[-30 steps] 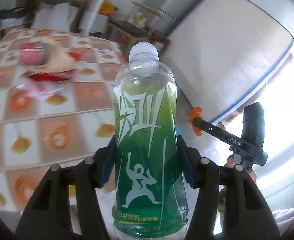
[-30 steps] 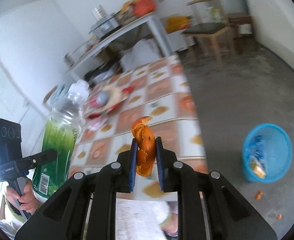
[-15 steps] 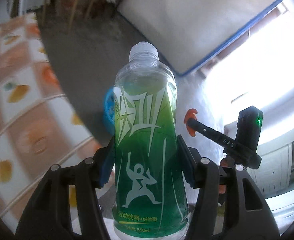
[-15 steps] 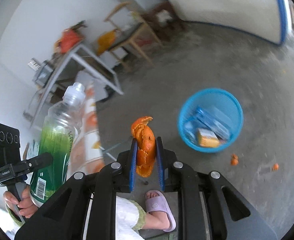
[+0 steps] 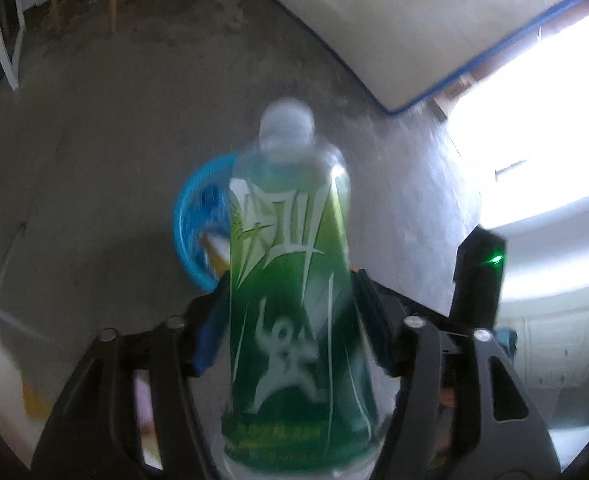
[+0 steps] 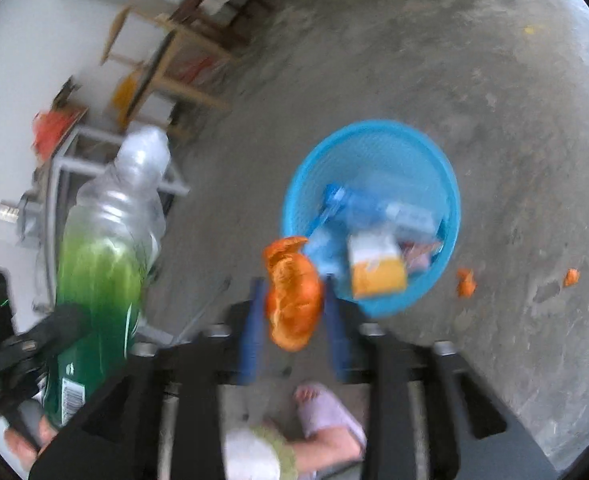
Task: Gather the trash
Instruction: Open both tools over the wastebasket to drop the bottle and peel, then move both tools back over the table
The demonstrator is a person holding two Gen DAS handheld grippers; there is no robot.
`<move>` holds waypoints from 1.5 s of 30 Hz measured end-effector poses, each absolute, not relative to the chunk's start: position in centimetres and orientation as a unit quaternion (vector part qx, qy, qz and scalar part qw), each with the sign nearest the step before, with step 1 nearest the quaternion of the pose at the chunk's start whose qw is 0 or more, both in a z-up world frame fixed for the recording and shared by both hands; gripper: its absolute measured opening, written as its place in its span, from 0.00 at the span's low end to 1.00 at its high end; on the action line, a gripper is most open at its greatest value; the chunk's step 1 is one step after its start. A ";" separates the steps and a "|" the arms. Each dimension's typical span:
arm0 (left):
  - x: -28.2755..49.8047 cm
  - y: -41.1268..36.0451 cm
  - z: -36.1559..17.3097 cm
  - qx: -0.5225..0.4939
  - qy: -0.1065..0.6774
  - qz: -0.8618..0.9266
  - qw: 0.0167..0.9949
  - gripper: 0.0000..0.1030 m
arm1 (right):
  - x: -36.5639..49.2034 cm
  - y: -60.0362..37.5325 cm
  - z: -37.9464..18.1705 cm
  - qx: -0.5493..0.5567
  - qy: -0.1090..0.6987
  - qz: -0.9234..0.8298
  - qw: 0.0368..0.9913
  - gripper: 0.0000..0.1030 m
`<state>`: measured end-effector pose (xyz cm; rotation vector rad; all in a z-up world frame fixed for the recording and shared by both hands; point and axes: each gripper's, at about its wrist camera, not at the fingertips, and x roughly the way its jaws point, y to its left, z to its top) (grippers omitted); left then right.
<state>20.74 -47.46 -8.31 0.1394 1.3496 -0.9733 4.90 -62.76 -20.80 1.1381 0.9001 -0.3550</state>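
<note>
Our right gripper (image 6: 292, 312) was spreading, its pads clear of the orange peel (image 6: 292, 292) between them. Our left gripper (image 5: 290, 320) was widening around the green bottle (image 5: 290, 280), above the blue basket (image 6: 374, 152).

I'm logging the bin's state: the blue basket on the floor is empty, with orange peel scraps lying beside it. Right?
Not quite: the blue basket isn't empty. The right wrist view shows packaging inside it, including a yellow-and-white packet. The orange peel scraps do lie beside it on the floor.

Plain home room: bare concrete floor (image 6: 374, 60), wooden stools (image 6: 182, 64) at ten o'clock against a white wall, mattress (image 5: 414, 12) propped at one o'clock, blue wastebasket (image 6: 374, 148) central.
</note>
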 end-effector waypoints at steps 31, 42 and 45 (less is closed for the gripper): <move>16.3 -23.2 -1.3 -0.024 0.495 -0.420 0.760 0.74 | -2.4 -58.2 -16.9 0.466 0.380 -0.144 0.786 0.64; 13.9 -6.7 -0.2 -0.084 0.400 -0.300 0.862 0.75 | 7.7 -47.6 -6.5 0.360 0.384 0.020 0.850 0.64; 13.7 -2.9 -0.4 -0.099 0.384 -0.265 0.879 0.75 | 11.1 -42.9 -4.5 0.335 0.395 0.077 0.852 0.64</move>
